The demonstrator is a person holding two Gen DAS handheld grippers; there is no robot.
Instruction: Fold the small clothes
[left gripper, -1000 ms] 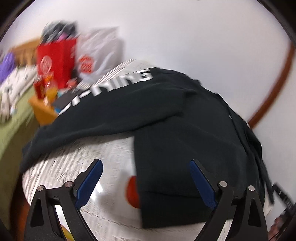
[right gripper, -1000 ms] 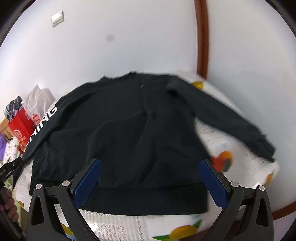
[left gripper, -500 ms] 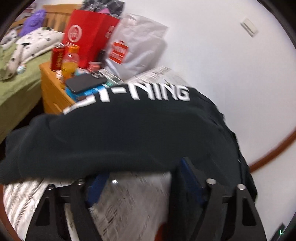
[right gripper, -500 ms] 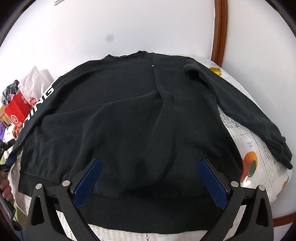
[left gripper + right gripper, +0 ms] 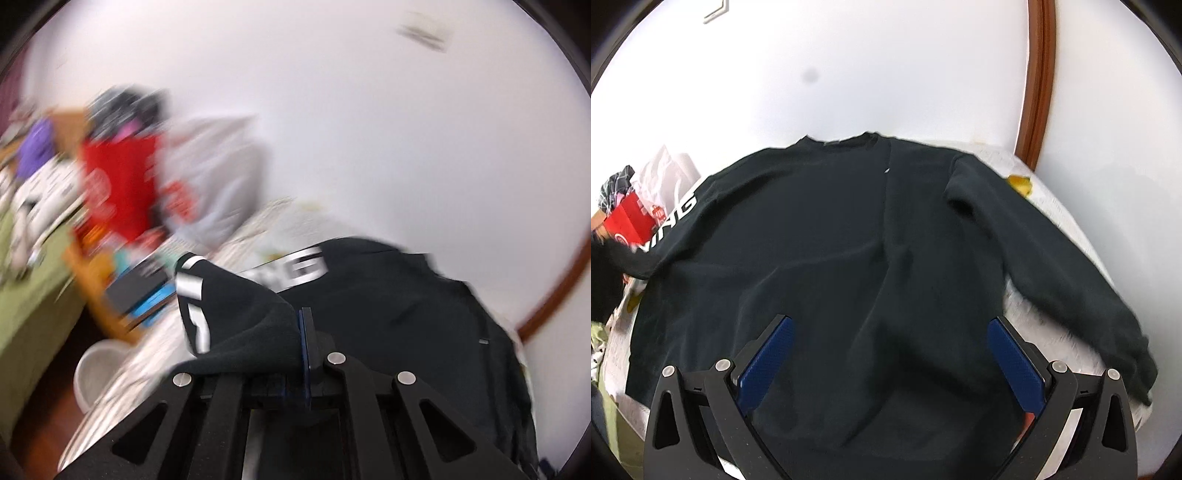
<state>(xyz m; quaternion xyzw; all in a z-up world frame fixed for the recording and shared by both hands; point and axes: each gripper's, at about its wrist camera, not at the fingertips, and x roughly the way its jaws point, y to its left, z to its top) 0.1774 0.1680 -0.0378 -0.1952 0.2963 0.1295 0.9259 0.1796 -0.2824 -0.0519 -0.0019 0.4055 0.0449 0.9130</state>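
Observation:
A black sweatshirt with white lettering on its left sleeve lies spread on a table with a fruit-print cloth. My left gripper is shut on the left sleeve and holds it lifted and folded back over the table; the view is blurred. My right gripper is open and empty, hovering over the lower body of the sweatshirt near the hem. The right sleeve lies stretched out to the right.
A red bag and a grey plastic bag stand on a wooden bedside table at the left. A green bed lies beyond. A white wall and a brown door frame stand behind the table.
My left gripper has shut on the left sleeve and lifted it, so the sleeve now folds back. My right gripper stayed open and moved lower and closer over the sweatshirt.

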